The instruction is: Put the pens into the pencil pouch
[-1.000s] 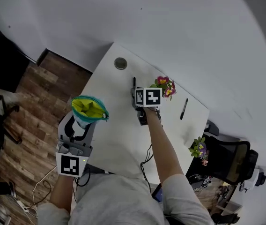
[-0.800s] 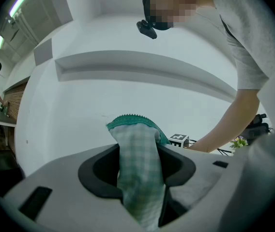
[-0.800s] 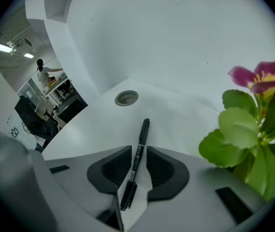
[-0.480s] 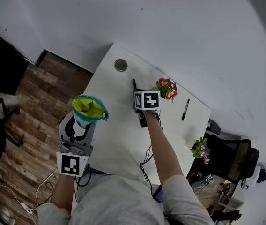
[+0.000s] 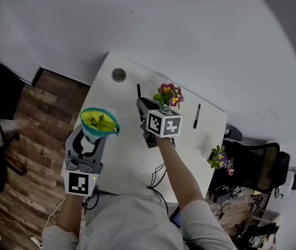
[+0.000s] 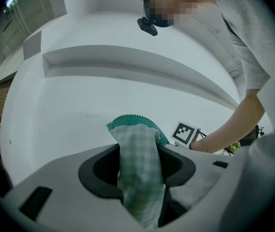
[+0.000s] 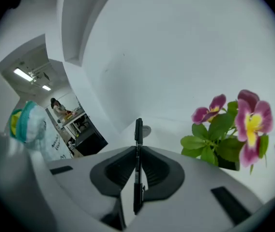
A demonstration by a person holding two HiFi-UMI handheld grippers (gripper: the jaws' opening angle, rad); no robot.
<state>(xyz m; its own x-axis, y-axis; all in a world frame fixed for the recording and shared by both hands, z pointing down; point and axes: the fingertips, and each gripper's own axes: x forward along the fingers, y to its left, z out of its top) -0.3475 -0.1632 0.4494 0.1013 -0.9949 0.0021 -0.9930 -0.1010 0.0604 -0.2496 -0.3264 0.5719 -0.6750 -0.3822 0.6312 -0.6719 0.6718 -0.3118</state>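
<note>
My left gripper (image 5: 91, 139) is shut on the pencil pouch (image 5: 99, 123), a checked cloth pouch with a teal zipper rim and a yellow-green lining, held mouth up beyond the table's left edge. In the left gripper view the pouch (image 6: 138, 163) stands pinched between the jaws. My right gripper (image 5: 144, 110) is shut on a black pen (image 5: 138, 91), lifted above the white table (image 5: 132, 155). The right gripper view shows the pen (image 7: 138, 158) clamped between the jaws, pointing ahead, with the pouch (image 7: 27, 124) at the left. A second black pen (image 5: 196, 115) lies on the table at the right.
A pot of pink and yellow flowers (image 5: 168, 95) stands just right of the right gripper. A round grommet (image 5: 119, 75) sits at the table's far corner. Another flower pot (image 5: 219, 158) stands at the table's right edge, with an office chair (image 5: 255, 171) beyond. Wood floor lies to the left.
The right gripper has lifted off the table with the black pen in it and tilted up. The left gripper still holds the pouch and has shifted only a little.
</note>
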